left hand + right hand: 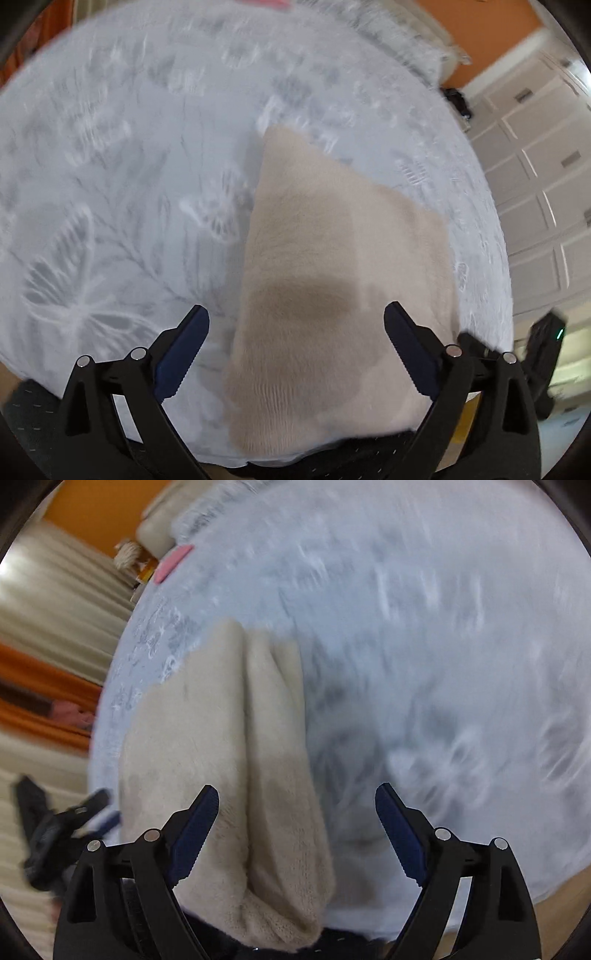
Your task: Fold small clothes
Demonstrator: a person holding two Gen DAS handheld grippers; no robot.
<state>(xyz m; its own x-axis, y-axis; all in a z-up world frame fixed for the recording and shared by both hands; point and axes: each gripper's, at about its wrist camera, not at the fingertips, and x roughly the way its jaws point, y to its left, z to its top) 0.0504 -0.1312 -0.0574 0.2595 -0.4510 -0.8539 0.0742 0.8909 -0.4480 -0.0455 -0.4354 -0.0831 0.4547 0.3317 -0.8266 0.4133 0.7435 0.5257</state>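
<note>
1. Between the blue pads of the left gripper [296, 319] lies only air: its jaws stand wide apart, holding nothing, with the beige knit garment [332, 266] flat underneath, spanning from between the pads out towards 12 o'clock.
2. Jaws of the right gripper [296, 797] are likewise spread and empty; in that view the garment sits under the 9 o'clock pad and runs up towards 11 o'clock, a lengthwise crease down its middle.
3. Its long axis runs roughly along the line both grippers point, the near end at 6 o'clock by a dark edge, the far end tapering away.
4. The left gripper looks the more centred over it; the right hangs over its side edge, so an edge pinch seems the next call.
5. Around it spreads the pale blue floral bedspread [129, 184], bare nearby. A pink item [173, 563] lies well away at 10 o'clock. Nothing blocks the way.
</note>
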